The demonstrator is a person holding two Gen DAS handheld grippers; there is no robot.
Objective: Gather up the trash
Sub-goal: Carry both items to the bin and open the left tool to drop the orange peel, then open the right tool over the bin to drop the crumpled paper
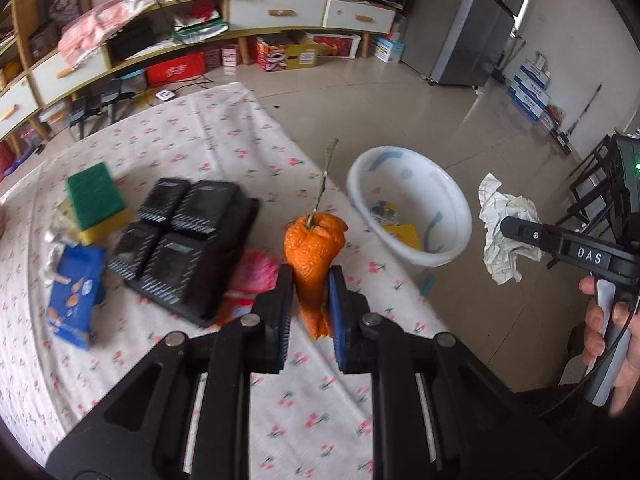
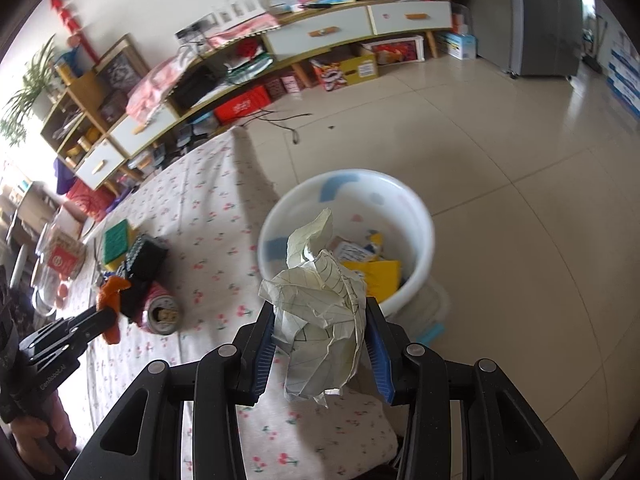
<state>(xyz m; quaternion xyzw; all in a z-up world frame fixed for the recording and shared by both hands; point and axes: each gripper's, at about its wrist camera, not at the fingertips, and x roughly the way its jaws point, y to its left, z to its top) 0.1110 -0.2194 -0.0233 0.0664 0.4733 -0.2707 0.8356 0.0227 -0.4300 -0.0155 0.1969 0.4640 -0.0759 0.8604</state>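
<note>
My left gripper [image 1: 309, 286] is shut on an orange peel [image 1: 314, 248] with a green stem, held above the flowered tablecloth [image 1: 200, 152]. It also shows in the right wrist view [image 2: 110, 300]. My right gripper [image 2: 320, 336] is shut on a crumpled paper ball [image 2: 320, 312], held near the table's edge in front of a white bucket [image 2: 416, 216]. The bucket [image 1: 452, 200] stands on the floor beside the table and holds yellow and other scraps. The paper ball also shows in the left wrist view [image 1: 506, 232].
On the table lie a black battery tray [image 1: 184, 240], a green-yellow sponge [image 1: 96, 200], a blue snack box [image 1: 74, 296], a pink wrapper [image 1: 256, 272] and a pink can [image 2: 160, 312]. A low cabinet [image 1: 280, 12] and grey fridge [image 1: 480, 28] stand behind.
</note>
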